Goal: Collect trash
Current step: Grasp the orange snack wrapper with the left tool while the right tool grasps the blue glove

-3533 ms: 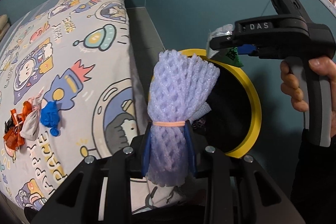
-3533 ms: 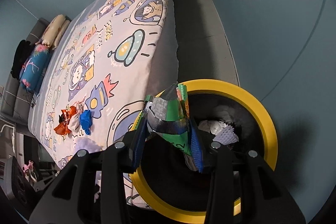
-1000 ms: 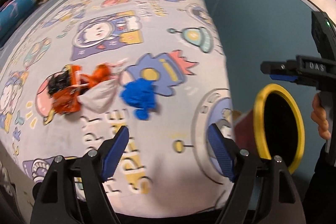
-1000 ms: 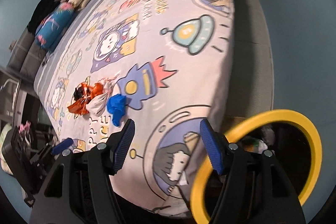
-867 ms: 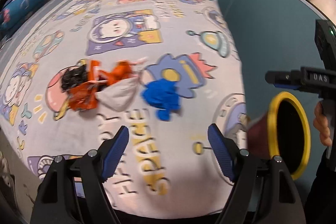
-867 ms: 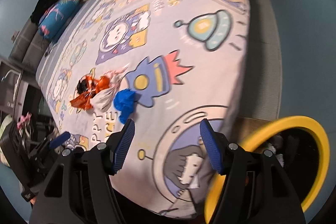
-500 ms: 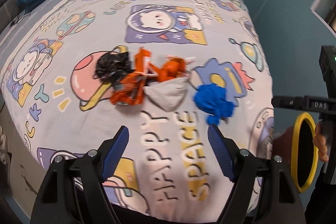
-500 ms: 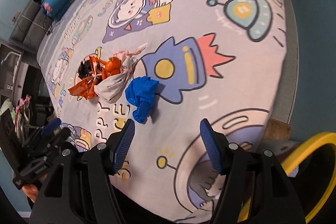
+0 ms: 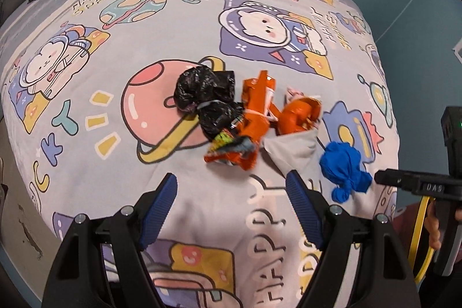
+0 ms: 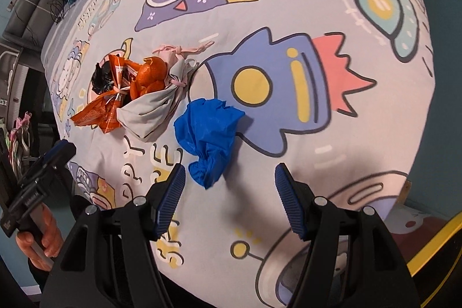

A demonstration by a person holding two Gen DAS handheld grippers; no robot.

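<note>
- Left wrist view: the left gripper [image 9: 231, 202] hangs over the cartoon-print bedspread [image 9: 115, 152], its blue-padded jaws spread wide with nothing between them.
- Ahead of the jaws lies a cluster of trash: a crumpled black bag [image 9: 206, 98] beyond the left jaw, touching an orange wrapper [image 9: 251, 129] straight ahead.
- A grey cloth pouch [image 9: 291, 149] sits just beyond the right jaw's tip, with orange peel [image 9: 300, 116] at its far side.
- A blue wad [image 9: 343, 166] lies outside the right jaw, near the other handheld tool.
- Right wrist view: the right gripper [image 10: 228, 192] also has its jaws released and empty.
- The blue wad [image 10: 209, 134] lies just ahead of the left jaw, its lower tip perhaps just entering the gap.
- The grey cloth pouch [image 10: 156, 106] and orange wrapper [image 10: 98, 111] lie farther ahead to the left.
- A yellow bin rim [image 10: 433, 244] shows right of the jaws.
</note>
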